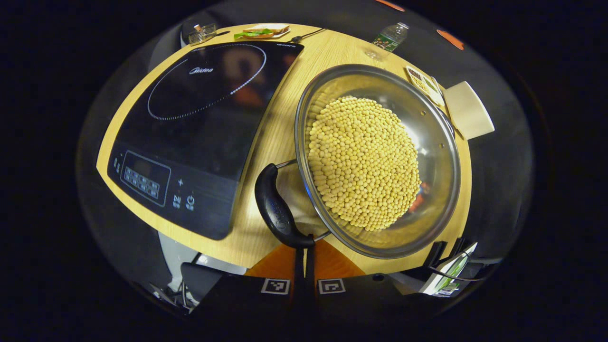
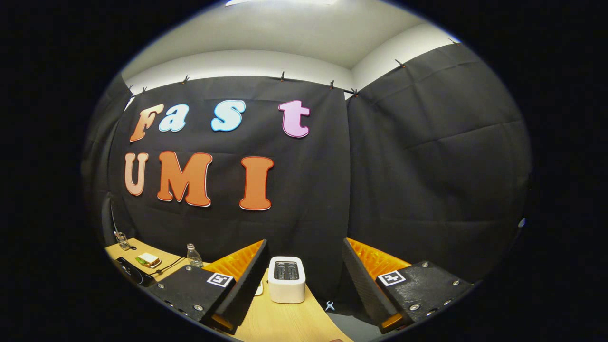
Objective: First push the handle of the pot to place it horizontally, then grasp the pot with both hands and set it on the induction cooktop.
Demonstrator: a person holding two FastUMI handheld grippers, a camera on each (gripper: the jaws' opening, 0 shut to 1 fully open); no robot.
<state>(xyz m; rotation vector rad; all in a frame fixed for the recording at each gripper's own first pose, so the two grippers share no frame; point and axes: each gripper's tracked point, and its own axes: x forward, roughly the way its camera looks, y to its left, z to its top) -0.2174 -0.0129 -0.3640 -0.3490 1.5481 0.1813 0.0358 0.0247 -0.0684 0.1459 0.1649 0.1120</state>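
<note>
A steel pot (image 1: 430,142) full of yellow beans (image 1: 363,161) stands on the wooden table (image 1: 280,118), right of the black induction cooktop (image 1: 190,128). The pot's black handle (image 1: 275,206) hangs on two wires from the near-left rim and lies along it. My left gripper (image 1: 304,249) is shut, with its tips touching the handle's near end. My right gripper (image 2: 304,247) is held high and level, open wide with nothing between its fingers, and faces the booth wall. The cooktop's edge (image 2: 128,270) lies far left in the right gripper view.
A white toaster (image 1: 468,110) (image 2: 286,279) stands beyond the pot. A sandwich on a plate (image 1: 263,32), a water bottle (image 1: 390,37), a small glass container (image 1: 203,33) and a flat packet (image 1: 425,85) lie along the table's far side.
</note>
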